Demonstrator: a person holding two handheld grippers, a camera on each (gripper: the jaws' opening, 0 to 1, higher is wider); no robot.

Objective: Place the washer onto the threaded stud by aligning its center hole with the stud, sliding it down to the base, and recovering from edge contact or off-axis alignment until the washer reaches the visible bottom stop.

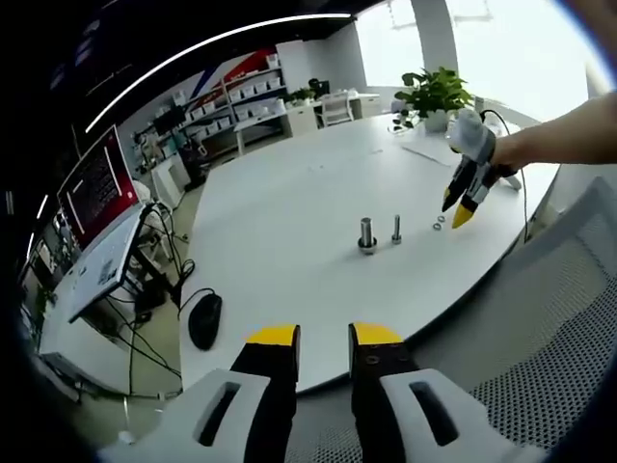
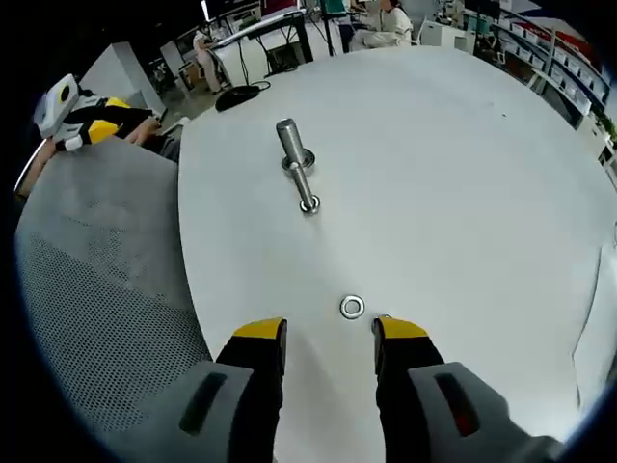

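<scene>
Your right gripper hovers with its yellow-tipped jaws spread apart and empty, and the small flat silver metal washer lies on the smooth white round table just beyond the tips, between them. Farther along stand two upright metal studs, one close behind the other, well apart from the washer. Your left gripper, also parted and holding nothing, hangs off the table's near edge above the grey mesh chair.
</scene>
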